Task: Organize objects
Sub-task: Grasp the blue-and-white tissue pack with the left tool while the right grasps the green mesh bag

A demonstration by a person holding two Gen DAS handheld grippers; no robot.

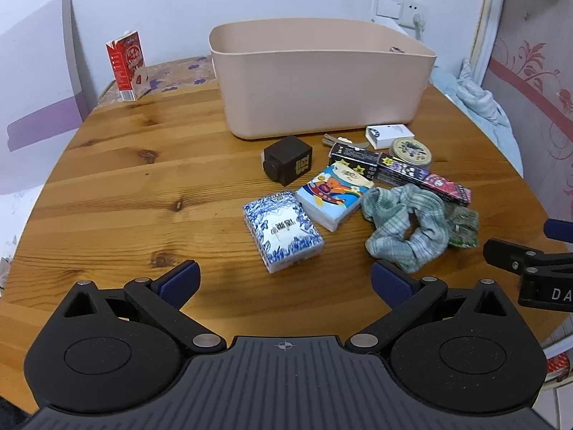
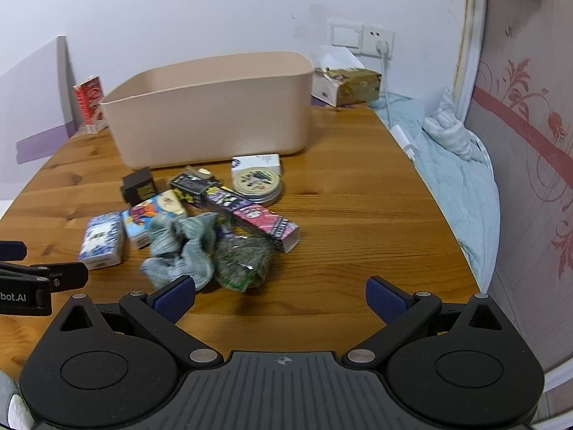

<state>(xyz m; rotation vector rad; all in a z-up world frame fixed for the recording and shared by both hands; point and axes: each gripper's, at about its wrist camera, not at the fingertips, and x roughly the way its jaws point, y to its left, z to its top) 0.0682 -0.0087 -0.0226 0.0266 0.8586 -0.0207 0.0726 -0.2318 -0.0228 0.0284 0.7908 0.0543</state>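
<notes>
Bin (image 1: 322,86): smooth matte beige plastic tub with rounded corners and tall walls, at 12 o'clock on the wooden surface (image 1: 125,179); its inside is hidden.
Clutter: loose pile just in front of the bin, toward 1 o'clock in the left view.
Dark box (image 1: 288,159): small brown cube, nearest the bin.
Tissue packs: one blue-and-white patterned (image 1: 283,229), one with a cartoon print (image 1: 335,195), soft glossy wrappers, side by side.
Scrunchie (image 1: 406,227): crumpled grey-green striped cloth ring, touching a crinkly green packet (image 1: 463,229).
Long carton (image 1: 422,177): dark printed cardboard lying flat, its end open in the right view.
Round tin (image 1: 411,150): flat metal lid with a picture, beside a white box (image 1: 388,135).
Milk carton (image 1: 127,66): red, upright, at 10 o'clock.
Left claw (image 1: 284,281): wide open, holding nothing, above the surface.
Right claw (image 2: 279,299): wide open, holding nothing, just short of the scrunchie.
</notes>
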